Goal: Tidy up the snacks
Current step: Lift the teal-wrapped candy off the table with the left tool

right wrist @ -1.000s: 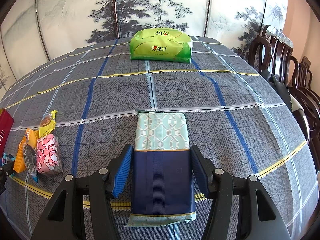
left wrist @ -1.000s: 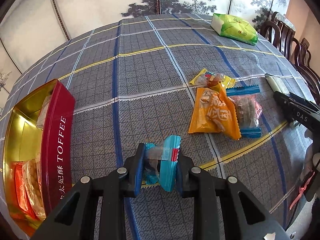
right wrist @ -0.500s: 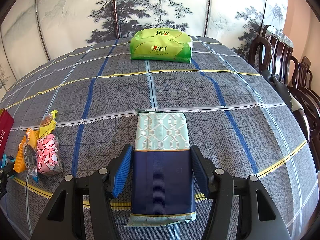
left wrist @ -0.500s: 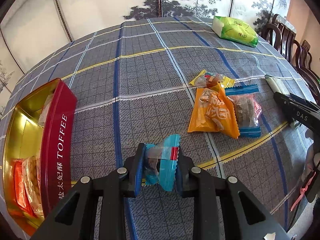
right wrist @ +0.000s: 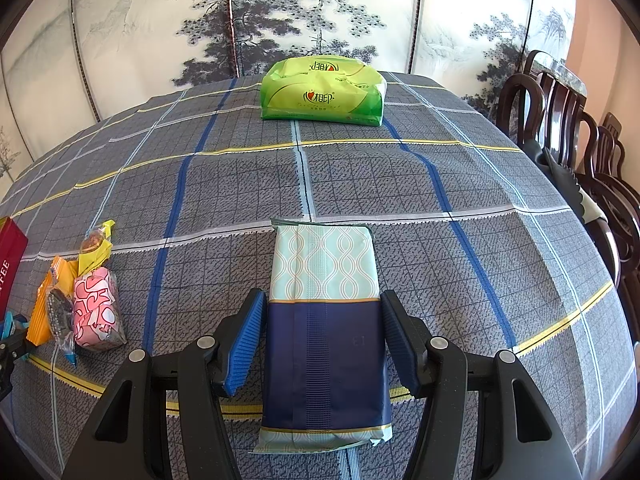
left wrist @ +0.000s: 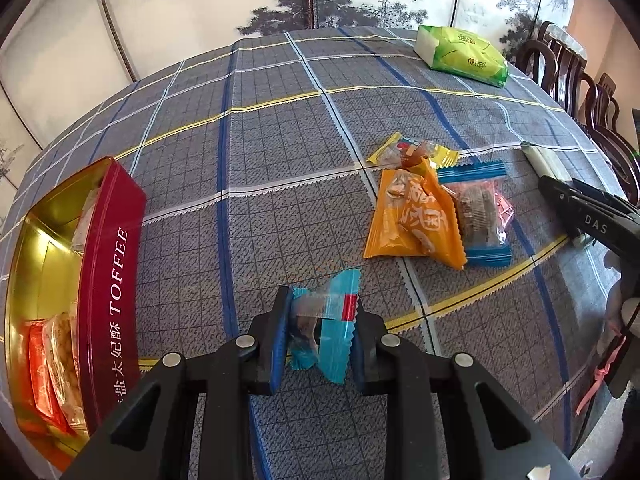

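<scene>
My left gripper (left wrist: pixel 320 300) is shut on a small blue-wrapped snack (left wrist: pixel 332 328), held just above the cloth to the right of the open red toffee tin (left wrist: pixel 108 280). The tin holds several wrapped snacks. On the table beyond lie an orange packet (left wrist: pixel 412 220), a clear blue-edged biscuit packet (left wrist: pixel 480 212) and a yellow candy (left wrist: pixel 404 152). My right gripper (right wrist: pixel 322 298) stands open astride a navy and pale-green packet (right wrist: pixel 324 320) that lies flat on the cloth, with a small gap at each pad.
A green tissue pack (right wrist: pixel 320 92) sits at the far side of the round table with its checked cloth (right wrist: pixel 240 184). Dark wooden chairs (right wrist: pixel 560 120) line the right edge. A painted folding screen stands behind. The pink side of a packet (right wrist: pixel 96 312) shows at the left.
</scene>
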{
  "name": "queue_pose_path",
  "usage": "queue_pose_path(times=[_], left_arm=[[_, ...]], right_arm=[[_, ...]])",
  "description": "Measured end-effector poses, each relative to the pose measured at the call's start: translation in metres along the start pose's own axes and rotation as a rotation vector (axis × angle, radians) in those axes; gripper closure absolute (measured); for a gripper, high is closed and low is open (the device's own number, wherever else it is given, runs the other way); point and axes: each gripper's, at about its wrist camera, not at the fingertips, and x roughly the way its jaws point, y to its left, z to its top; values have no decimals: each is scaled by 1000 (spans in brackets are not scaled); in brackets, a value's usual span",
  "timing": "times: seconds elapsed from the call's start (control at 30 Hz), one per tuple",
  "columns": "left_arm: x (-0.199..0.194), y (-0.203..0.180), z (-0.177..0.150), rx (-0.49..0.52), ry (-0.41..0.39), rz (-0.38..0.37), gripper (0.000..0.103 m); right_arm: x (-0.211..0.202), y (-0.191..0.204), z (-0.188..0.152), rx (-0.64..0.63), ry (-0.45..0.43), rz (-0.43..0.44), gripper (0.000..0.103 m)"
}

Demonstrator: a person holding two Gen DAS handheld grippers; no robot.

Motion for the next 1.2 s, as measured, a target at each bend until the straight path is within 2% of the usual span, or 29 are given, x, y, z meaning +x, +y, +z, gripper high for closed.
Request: queue_pose_path(times=[0.6, 1.2], left_arm=[[-23, -6, -5, 12, -15, -21, 81], [-52, 7, -11, 6, -13, -37, 81]], right_arm=[[0, 0, 0, 0, 0, 0, 44], [1, 0, 2, -1, 0, 0, 43]])
